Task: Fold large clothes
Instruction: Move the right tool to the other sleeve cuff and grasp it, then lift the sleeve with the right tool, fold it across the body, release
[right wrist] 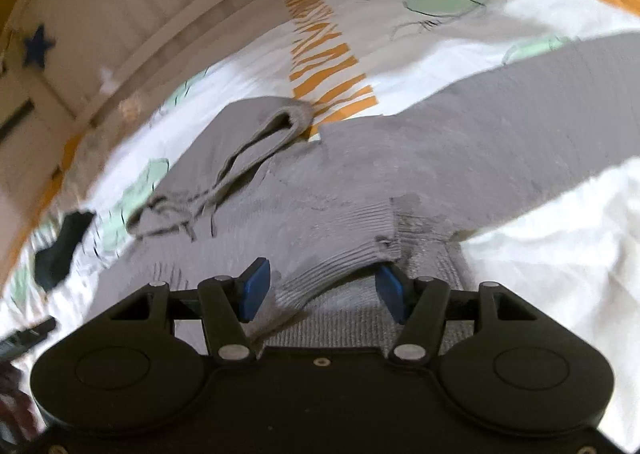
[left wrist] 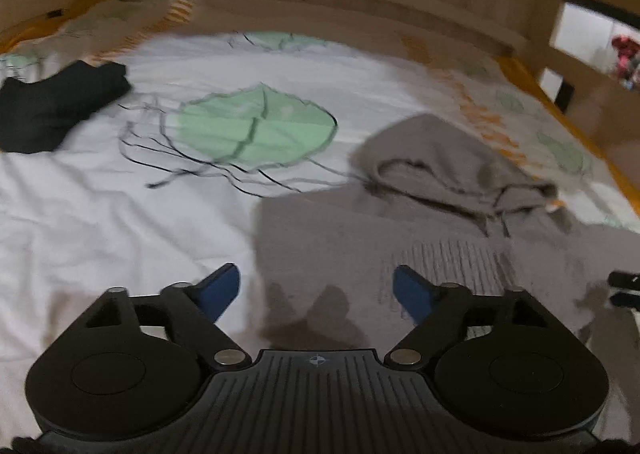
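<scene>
Hoodie (left wrist: 420,246), grey and knitted, lies spread on my bed's white sheet (left wrist: 120,221) with its hood (left wrist: 452,165) pointing toward the headboard. Far left on the sheet I see a dark garment (left wrist: 52,109), well apart from it. My left claw (left wrist: 316,292) hangs above the hoodie's edge, fingers spread with nothing between them. My right claw (right wrist: 322,288) stands half spread around a ribbed cuff (right wrist: 344,254); I cannot tell whether its pads press it.
</scene>
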{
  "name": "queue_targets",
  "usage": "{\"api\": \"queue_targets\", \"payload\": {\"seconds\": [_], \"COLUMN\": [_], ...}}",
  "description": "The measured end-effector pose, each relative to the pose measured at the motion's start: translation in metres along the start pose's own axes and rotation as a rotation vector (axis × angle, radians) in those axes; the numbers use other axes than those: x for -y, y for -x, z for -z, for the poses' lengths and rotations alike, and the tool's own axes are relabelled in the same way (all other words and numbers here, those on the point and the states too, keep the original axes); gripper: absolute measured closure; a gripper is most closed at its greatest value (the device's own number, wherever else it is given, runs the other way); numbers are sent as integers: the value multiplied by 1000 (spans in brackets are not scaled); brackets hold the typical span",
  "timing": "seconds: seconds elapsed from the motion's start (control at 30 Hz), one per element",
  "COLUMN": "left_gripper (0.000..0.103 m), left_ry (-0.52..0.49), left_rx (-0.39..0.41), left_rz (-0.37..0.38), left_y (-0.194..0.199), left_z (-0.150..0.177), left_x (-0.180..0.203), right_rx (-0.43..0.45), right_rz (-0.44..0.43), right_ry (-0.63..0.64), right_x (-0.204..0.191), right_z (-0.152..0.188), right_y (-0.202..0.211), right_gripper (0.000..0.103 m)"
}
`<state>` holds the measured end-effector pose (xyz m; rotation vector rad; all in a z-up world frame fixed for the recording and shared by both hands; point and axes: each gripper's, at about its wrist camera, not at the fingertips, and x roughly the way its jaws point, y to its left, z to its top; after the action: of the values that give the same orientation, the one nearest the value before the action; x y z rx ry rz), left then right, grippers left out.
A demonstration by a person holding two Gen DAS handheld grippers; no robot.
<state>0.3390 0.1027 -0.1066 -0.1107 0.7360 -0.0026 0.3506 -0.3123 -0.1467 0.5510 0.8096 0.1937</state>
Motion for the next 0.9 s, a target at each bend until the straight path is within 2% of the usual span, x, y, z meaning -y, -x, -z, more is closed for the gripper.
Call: {"api": "queue_targets", "payload": {"seconds": [0.03,0.1,0.13,0.2,0.23,0.27,0.37,0.47,0.53,0.6,0.7,0.73,0.8,0.9], "left_gripper": [31,33,33,32,31,31,31,32,31,31,31,31,32,32], "left_ry": [-3,-10,-19,-4,30,61,64,108,122,102,84,86,102,127], "left_rx": [-18,-53,-70,-100,-83,-67,-63,-45,-29,-21,-29,-37,-59,-65], "left_rz": [-4,-18,-50,-73,-62,-57,-84,-100,-108,-120,-123,-120,-109,-97], "left_y": [-10,-27,-36,-48,-48,-46,-41,-35,-34,-32,-32,-32,-29,-19], "left_z": [0,4,7,16,20,23,22,24,26,30,30,30,25,18], "left_x": [3,4,5,0,-5,-9,-5,-4,-4,-1,2,2,2,11], "right_rx": [2,5,3,-2,-4,-8,20,137,174,139,-2,-33,-30,-4], "right_rz": [-1,-1,2,22,38,56,59,9,9,62,147,171,170,157], "right_ry": [-15,-30,-31,-20,-6,13,146,277,310,330,325,320,307,280], "right_x": [3,6,7,6,4,1,-19,-39,-42,-38,-21,-18,-13,-12], "right_z": [-1,-4,-5,-7,-8,-9,-15,-25,-29,-29,-20,-15,-8,-7], "right_y": [0,-1,-2,-5,-7,-8,-3,17,22,14,-12,-16,-16,-7], "right_gripper": [39,41,47,60,80,87,87,88,88,88,87,83,82,66]}}
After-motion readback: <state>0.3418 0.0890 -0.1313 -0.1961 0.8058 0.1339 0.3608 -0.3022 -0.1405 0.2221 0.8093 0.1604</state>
